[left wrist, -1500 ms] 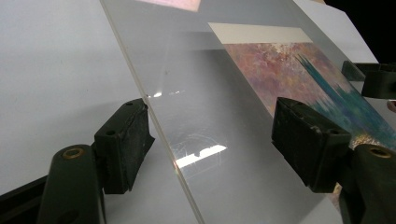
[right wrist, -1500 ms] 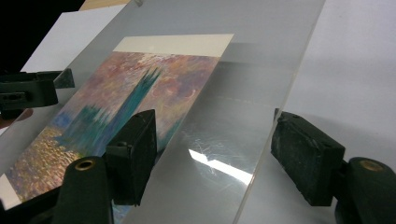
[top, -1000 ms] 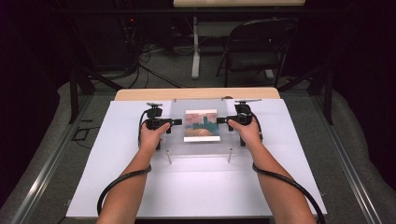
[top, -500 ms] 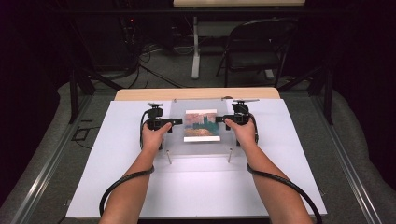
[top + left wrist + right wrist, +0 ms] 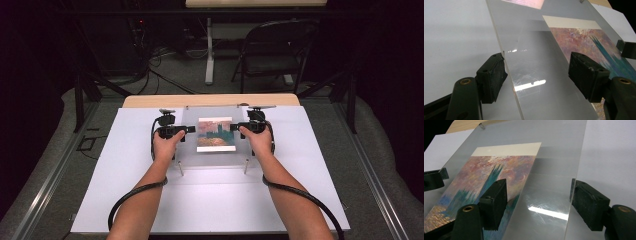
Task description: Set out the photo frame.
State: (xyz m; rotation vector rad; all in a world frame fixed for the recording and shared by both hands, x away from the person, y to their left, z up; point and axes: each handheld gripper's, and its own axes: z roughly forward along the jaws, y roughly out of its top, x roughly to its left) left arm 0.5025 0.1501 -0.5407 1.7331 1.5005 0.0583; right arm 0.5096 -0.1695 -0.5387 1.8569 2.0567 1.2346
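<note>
A clear acrylic panel (image 5: 215, 156) on short metal posts (image 5: 179, 168) rests on the white board, with a painted print (image 5: 216, 134) of teal towers under a pink sky beneath it. My left gripper (image 5: 190, 129) reaches over the panel's left edge. My right gripper (image 5: 234, 127) reaches over its right edge. In the left gripper view the panel (image 5: 536, 50) has its edge running between the wide-apart jaws of my left gripper (image 5: 536, 75). In the right gripper view the print (image 5: 486, 177) lies behind one pad, and my right gripper (image 5: 539, 200) is also open across the edge.
The white board (image 5: 210, 205) covers a wooden table (image 5: 150, 101). Behind the table are a folding chair (image 5: 275, 50), a table leg (image 5: 209, 50) and floor cables. Black frame rails run along both sides. Cables trail from both grippers along the forearms.
Both hands have moved slightly inward and forward, bringing the open jaws over the panel's side edges. The panel has not visibly moved.
</note>
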